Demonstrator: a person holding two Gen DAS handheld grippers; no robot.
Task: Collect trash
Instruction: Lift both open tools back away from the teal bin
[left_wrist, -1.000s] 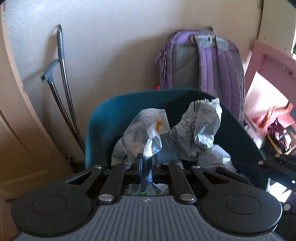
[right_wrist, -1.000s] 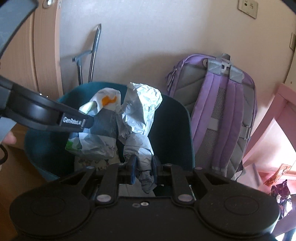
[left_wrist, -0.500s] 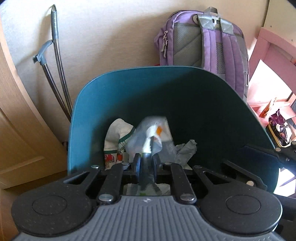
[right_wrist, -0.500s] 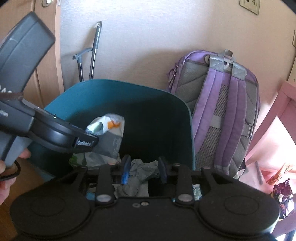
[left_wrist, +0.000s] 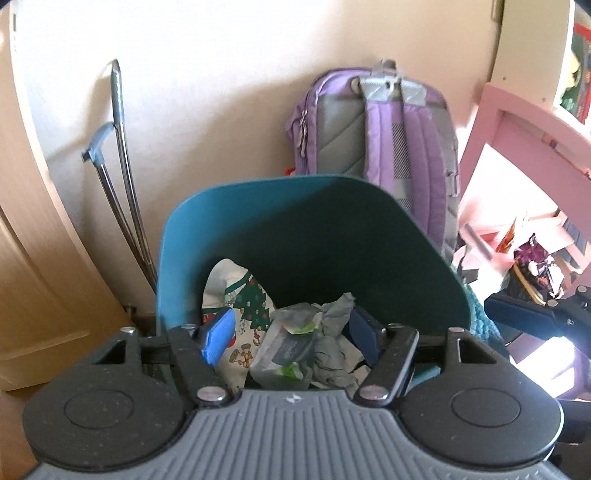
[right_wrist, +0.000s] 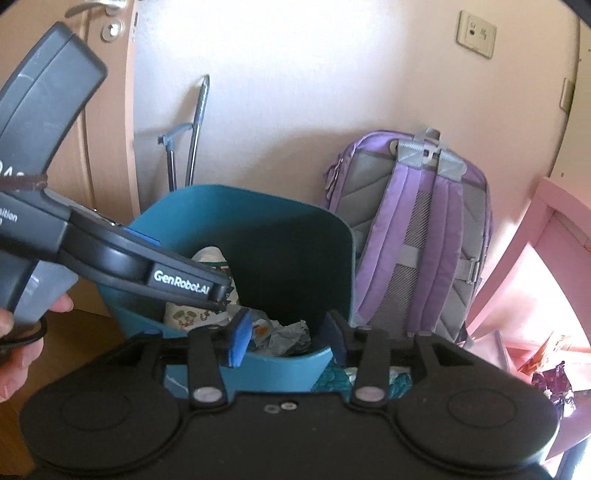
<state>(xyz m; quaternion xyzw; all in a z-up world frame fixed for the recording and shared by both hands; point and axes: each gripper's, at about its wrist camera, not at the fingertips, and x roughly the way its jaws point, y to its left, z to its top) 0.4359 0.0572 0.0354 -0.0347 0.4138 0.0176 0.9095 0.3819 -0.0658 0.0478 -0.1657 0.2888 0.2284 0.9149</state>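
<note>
— What's in that teal bin (left_wrist: 295, 229)?

— A fair heap. On the left side, leaning against the wall of the bin, a white wrapper printed with Christmas trees (left_wrist: 240, 295). In the middle lies a flat wipes packet (left_wrist: 286, 350) with green on its label, and just right of it, touching, a crumpled grey bag (left_wrist: 332, 343). All of it sits low in the bin, well under the rim.

— And the tools?

— The left tool (left_wrist: 291, 336) hangs over the near edge of the bin, its blue pads spread wide with nothing between them; the trash lies below the gap. The right tool (right_wrist: 286, 339) is just as wide apart and empty, poised at the near right rim, with the grey bag (right_wrist: 291, 338) visible between its fingers down inside. From that side you see the left tool (right_wrist: 221, 291) reaching over the bin (right_wrist: 295, 369) from the left, a hand (right_wrist: 18, 339) on its handle.

— What's around the bin?

— A purple backpack (left_wrist: 388, 140) stands against the wall just behind and to the right. To the far left, two metal canes (left_wrist: 118, 166) lean on the wall beside a wooden door. On the right there's pink furniture (left_wrist: 524, 147), with a dark purple foil wrapper (left_wrist: 532, 262) lying low beside it.
</note>
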